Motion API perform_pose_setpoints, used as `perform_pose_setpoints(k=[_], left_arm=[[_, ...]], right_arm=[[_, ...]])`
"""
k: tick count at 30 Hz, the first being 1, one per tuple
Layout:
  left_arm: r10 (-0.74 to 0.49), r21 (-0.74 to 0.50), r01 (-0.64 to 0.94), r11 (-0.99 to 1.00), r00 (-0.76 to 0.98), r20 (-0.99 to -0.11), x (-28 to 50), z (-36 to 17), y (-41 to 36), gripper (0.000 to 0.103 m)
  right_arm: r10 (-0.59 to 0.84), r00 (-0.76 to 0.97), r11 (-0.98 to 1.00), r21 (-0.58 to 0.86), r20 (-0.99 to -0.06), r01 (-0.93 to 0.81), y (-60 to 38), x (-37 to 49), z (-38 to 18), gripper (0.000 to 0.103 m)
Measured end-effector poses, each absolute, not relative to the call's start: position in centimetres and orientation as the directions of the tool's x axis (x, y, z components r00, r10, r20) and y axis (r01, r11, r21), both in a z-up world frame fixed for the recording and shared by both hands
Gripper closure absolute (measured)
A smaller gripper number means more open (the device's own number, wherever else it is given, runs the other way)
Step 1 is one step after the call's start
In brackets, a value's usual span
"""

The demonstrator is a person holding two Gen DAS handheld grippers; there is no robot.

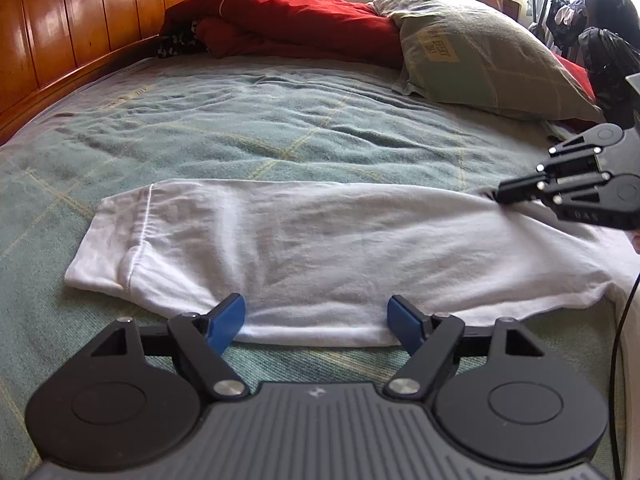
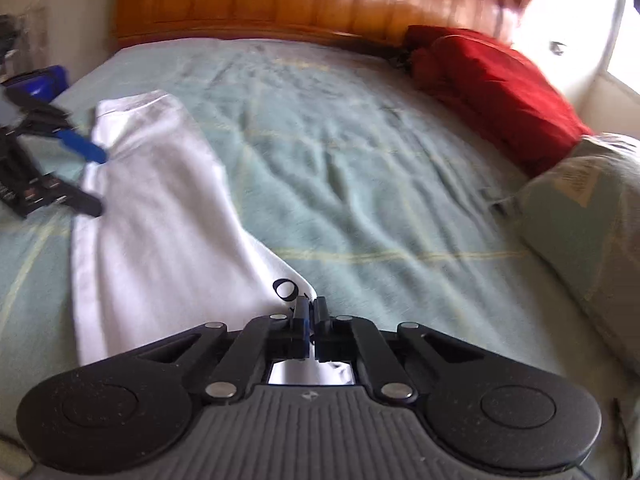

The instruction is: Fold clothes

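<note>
Lying folded into a long white strip across the green checked bedspread (image 1: 280, 128): a white shirt (image 1: 304, 248), sleeve seam showing at its left end, near edge doubled over.

Hovering at that near edge, spread wide and gripping nothing: the left tongs (image 1: 316, 320), blue pads (image 1: 228, 320) standing one to each side of the folded hem, close above the cloth; touching or not, cannot tell.

Reaching in from the right side of the left wrist view, pressed together on the shirt's far right end: the right tongs (image 1: 494, 195), pinching the white fabric and pulling it to a taut point.

Stretching away leftward in the right wrist view: the same shirt (image 2: 160, 216), a black printed mark showing just ahead of the pinching fingers (image 2: 300, 316), cloth visible through the gap behind them, the picture somewhat blurred.

Sitting at the head of the bed, well apart from the shirt: a wooden headboard (image 1: 60, 32), a bundled red blanket (image 1: 288, 16), then a grey-green pillow (image 1: 480, 52) bearing a small yellow label.

Hanging by the bright window at far right: dark clothes (image 1: 600, 28).
</note>
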State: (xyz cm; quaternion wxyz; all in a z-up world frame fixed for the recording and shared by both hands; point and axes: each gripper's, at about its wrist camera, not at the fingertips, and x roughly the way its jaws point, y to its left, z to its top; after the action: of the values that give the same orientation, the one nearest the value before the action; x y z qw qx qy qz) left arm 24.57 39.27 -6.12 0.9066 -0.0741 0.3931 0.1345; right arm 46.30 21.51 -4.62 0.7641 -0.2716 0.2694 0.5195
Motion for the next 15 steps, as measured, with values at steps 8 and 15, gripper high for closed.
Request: perform_pose_setpoints(k=[8, 15], left_arm=[[0.161, -0.033, -0.265, 0.964, 0.674, -0.721, 24.7, -3.9, 38.4, 0.025], [0.125, -0.029, -0.204, 0.979, 0.697, -0.706, 29.1, -3.9, 36.0, 0.024]], right_arm=[[0.659, 0.363, 0.457, -0.032, -0.659, -0.889, 17.7, 47.1, -1.5, 0.062], [0.637, 0.364, 0.605, 0.148, -0.68, -0.783, 10.0, 45.7, -0.7, 0.028]])
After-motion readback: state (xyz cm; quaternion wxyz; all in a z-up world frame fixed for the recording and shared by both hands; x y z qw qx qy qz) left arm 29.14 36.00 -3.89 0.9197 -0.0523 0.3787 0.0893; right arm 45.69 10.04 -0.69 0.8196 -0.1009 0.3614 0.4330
